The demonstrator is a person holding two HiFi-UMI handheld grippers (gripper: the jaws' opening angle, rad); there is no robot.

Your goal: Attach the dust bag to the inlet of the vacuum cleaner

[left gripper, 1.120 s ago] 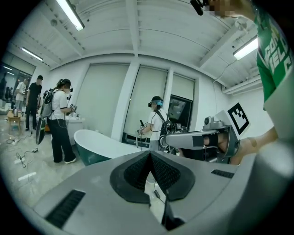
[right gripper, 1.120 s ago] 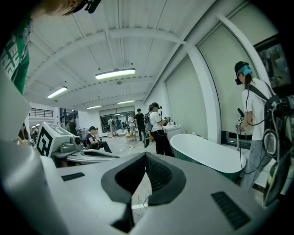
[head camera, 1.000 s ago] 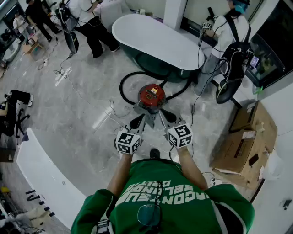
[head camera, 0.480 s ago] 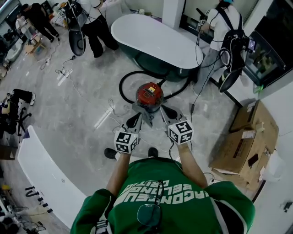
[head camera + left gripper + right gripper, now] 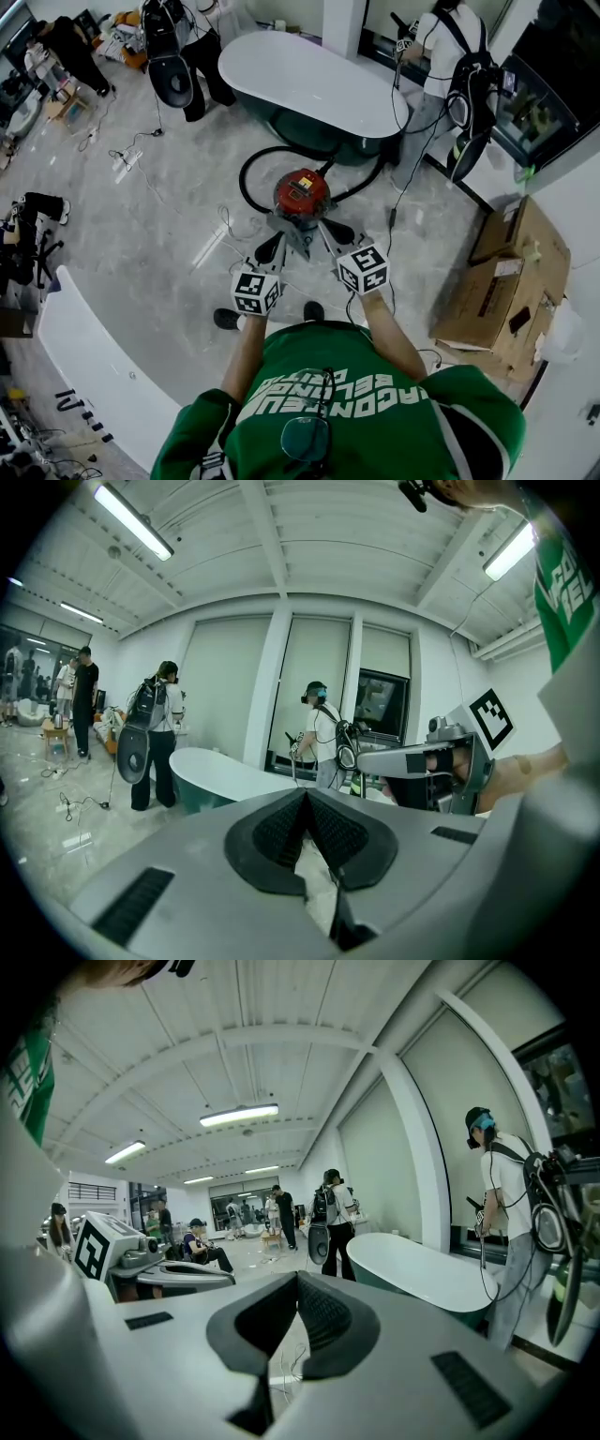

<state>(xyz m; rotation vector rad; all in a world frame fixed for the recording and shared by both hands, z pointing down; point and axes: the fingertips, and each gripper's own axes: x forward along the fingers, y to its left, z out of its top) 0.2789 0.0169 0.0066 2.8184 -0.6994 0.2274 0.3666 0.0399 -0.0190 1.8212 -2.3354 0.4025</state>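
A red vacuum cleaner (image 5: pixel 302 192) stands on the grey floor ahead of me, with its black hose (image 5: pixel 251 169) looped to its left. No dust bag shows in any view. In the head view my left gripper (image 5: pixel 274 240) and right gripper (image 5: pixel 330 227) are side by side, both pointing at the vacuum and stopping just short of it. My left gripper (image 5: pixel 307 794) is shut, its pads meeting at the tip with nothing between them. Likewise my right gripper (image 5: pixel 298 1279) is shut and holds nothing. Each gripper view shows the other gripper alongside.
A white bathtub (image 5: pixel 300 84) with a dark green outside stands behind the vacuum. Cardboard boxes (image 5: pixel 506 272) lie at the right and a white curved counter (image 5: pixel 94 366) at the left. Cables (image 5: pixel 225 225) trail over the floor. People with gear stand at the back left (image 5: pixel 178 56) and back right (image 5: pixel 450 56).
Both grippers stay shut and pointed at the vacuum; the right one has shifted slightly sideways. A dark shoe has come into view at my left. The people at the back have moved.
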